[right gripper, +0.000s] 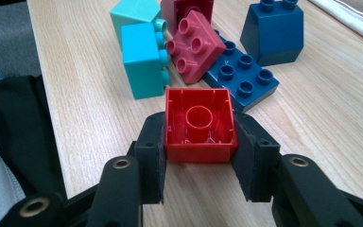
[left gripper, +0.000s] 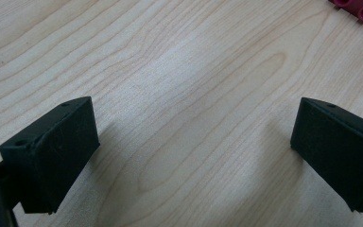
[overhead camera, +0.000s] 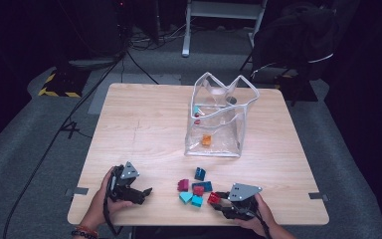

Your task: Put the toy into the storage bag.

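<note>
right hand-held gripper (right gripper: 199, 156) low over the table, clamping the red brick (right gripper: 199, 126); left hand-held gripper (left gripper: 194, 151) hovers released.

A square table (overhead camera: 144, 124) with a pale wooden top stands on grey carpet (overhead camera: 30, 149), and everything else is placed around it. Beyond its far edge the white legs of a metal frame (overhead camera: 219, 15) rise into the dark. Past the table's far right corner a chair draped with a black garment (overhead camera: 298, 40) stands. Off its far left corner lies a dark base with yellow-and-black hazard tape (overhead camera: 54, 89), and black cables (overhead camera: 79, 109) trail from there along the table's left side. The room behind is dim; light falls mainly on the tabletop.
</note>
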`<state>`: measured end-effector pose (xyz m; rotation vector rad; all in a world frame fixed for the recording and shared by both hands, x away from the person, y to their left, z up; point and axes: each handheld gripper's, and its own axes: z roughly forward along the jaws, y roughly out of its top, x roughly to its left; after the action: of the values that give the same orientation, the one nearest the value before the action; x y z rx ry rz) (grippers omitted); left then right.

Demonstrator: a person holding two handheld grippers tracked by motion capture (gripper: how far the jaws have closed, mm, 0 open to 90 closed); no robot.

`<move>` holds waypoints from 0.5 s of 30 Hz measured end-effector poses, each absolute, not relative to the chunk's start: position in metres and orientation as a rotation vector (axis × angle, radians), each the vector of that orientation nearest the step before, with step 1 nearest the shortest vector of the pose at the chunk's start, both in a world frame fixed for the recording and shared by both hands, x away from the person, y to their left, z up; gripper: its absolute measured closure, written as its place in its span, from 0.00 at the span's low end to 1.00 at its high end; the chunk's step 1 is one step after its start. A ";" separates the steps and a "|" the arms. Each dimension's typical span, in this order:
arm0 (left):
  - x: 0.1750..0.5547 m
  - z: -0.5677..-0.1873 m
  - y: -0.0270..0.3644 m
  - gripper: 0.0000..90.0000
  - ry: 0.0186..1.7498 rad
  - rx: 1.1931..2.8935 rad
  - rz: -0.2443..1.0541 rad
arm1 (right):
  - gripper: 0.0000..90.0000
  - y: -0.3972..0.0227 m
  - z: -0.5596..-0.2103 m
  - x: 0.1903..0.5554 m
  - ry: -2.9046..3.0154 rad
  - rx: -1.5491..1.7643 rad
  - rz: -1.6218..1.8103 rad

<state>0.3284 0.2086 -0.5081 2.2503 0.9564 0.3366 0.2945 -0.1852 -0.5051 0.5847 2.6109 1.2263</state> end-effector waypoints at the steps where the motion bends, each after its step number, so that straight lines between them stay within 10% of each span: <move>1: 0.328 -0.508 0.209 0.02 0.959 2.251 0.335 | 0.66 -0.186 -0.504 0.295 2.609 0.591 1.229; 15: 0.328 -0.508 0.209 0.02 0.957 2.250 0.336 | 0.66 -0.219 -0.492 0.308 2.512 0.678 1.271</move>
<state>0.3284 0.2085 -0.5081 2.2503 0.9566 0.3364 0.3085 -0.2194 -0.4925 0.6779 2.5120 1.2713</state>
